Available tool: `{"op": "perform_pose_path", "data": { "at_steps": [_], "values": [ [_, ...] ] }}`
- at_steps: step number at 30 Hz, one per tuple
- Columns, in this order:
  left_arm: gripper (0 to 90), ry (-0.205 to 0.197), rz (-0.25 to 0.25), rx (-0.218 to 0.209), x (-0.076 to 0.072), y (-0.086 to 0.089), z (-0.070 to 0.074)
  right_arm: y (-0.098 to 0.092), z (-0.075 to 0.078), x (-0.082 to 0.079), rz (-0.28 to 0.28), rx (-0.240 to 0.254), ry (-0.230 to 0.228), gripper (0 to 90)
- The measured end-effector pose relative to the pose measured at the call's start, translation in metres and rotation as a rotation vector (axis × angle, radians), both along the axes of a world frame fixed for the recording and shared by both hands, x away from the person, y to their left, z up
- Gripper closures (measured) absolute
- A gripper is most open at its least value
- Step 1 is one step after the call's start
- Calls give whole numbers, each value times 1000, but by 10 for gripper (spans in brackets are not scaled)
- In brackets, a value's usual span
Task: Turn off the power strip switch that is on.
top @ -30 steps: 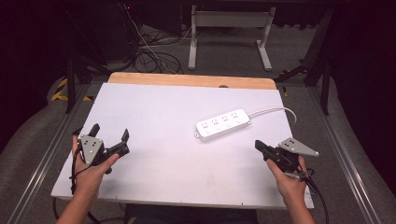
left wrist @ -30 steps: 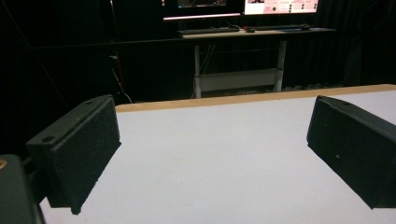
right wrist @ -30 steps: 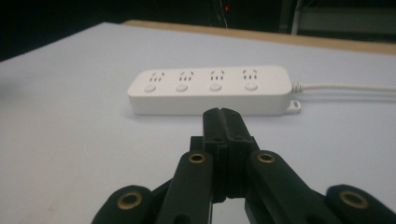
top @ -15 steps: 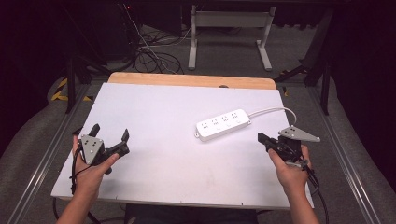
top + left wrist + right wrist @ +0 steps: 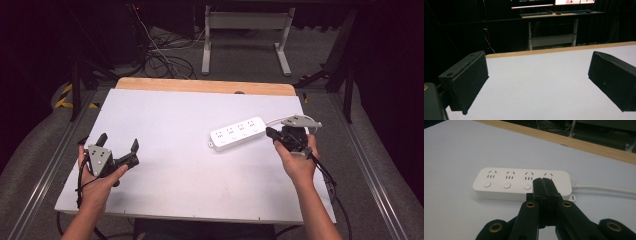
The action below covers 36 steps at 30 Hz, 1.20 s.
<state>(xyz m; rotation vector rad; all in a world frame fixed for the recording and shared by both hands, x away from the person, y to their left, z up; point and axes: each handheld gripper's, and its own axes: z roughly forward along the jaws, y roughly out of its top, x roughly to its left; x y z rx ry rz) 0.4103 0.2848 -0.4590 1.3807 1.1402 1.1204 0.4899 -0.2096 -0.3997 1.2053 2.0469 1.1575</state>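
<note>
A white power strip (image 5: 238, 133) with several sockets and round buttons lies right of the table's middle, its white cable (image 5: 272, 121) running off to the right. My right gripper (image 5: 270, 133) is shut with nothing in it, its tip close to the strip's cable end. In the right gripper view the closed jaws (image 5: 543, 182) point at the strip (image 5: 506, 185) near its rightmost button. My left gripper (image 5: 118, 142) is held open near the table's front left; between its jaws (image 5: 536, 85) there is only bare white tabletop.
The white table (image 5: 170, 125) has a wooden strip (image 5: 200, 86) along its far edge. Beyond it on the floor are tangled cables (image 5: 160, 60) and a desk frame (image 5: 245, 35). Metal rails (image 5: 45, 170) run along both sides of the table.
My right gripper has moved forward and left, from the front right of the table up to the cable end of the power strip. The left gripper has stayed where it was.
</note>
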Motion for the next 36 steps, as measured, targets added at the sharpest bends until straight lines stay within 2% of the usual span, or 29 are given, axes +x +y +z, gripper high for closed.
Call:
{"op": "perform_pose_path", "data": {
  "at_steps": [1,2,7,8,9,10,14,18,23,31,33,36],
  "values": [
    [33,-1,0,0,1,0,0,4,4,10,2,-5,2,900],
    [33,1,1,4,1,1,0,4,4,10,2,-5,2,900],
    [34,4,6,8,2,2,-1,11,7,35,-4,-47,24,900],
    [34,4,8,11,2,2,-1,14,6,45,-4,-50,37,900],
    [34,4,9,11,2,2,-1,14,6,45,-4,-50,37,900],
    [34,2,12,10,2,3,-1,18,2,54,-2,-56,54,900],
    [34,-5,21,0,1,7,-1,25,-5,67,6,-74,65,900],
    [34,-5,25,-3,-1,8,-1,26,-10,72,5,-86,85,900],
    [34,-9,27,-7,-4,10,0,23,-18,76,0,-74,115,900],
    [35,-6,8,-7,-1,6,0,26,-35,82,-5,-115,146,900],
    [35,-1,-1,-8,0,5,-1,27,-41,85,-2,-142,160,900],
    [35,2,-2,-14,2,4,-1,28,-44,86,-8,-139,168,900]
  ]
}}
